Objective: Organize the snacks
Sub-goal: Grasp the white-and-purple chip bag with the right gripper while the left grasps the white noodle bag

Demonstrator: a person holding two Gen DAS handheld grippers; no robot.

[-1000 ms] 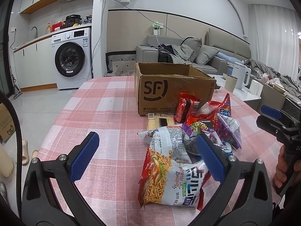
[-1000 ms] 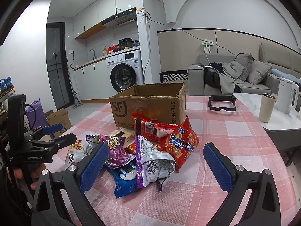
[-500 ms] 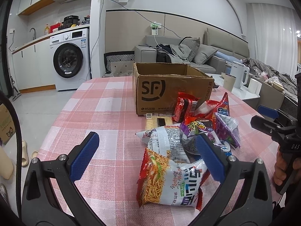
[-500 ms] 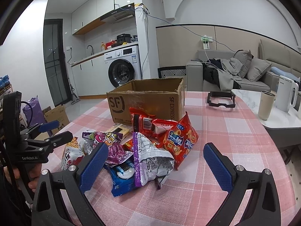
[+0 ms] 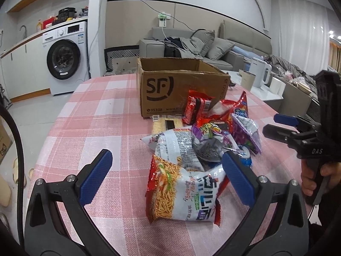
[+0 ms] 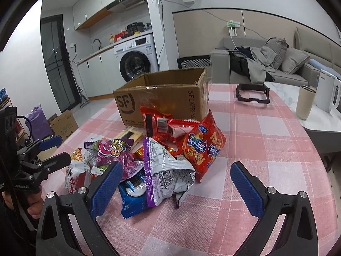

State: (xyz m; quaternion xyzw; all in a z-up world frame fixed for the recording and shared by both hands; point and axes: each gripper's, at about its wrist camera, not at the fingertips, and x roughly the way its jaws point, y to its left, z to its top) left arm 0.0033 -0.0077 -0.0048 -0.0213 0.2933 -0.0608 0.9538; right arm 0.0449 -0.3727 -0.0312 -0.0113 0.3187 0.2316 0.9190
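A heap of snack bags lies on the pink checked tablecloth (image 5: 102, 128) in front of an open cardboard box (image 5: 181, 89) marked SF. Nearest in the left wrist view is a red and white noodle-snack bag (image 5: 183, 192), lying between the fingers of my left gripper (image 5: 166, 170), which is open and not touching it. My right gripper (image 6: 177, 179) is open just short of a silver and purple bag (image 6: 164, 170) and a blue packet (image 6: 132, 198). A red bag (image 6: 202, 149) leans toward the box (image 6: 162, 98). Each gripper shows in the other's view, held by a hand.
A black frame (image 6: 252, 95) lies on the table behind the box on the right. A side table holds a beige cup (image 6: 305, 102) and a white kettle (image 6: 327, 93). The table edge curves away at the right; a sofa and a washing machine stand behind.
Both grippers have moved a little closer to the snack heap, so the bags loom larger between their fingers. Neither has closed or touched anything.
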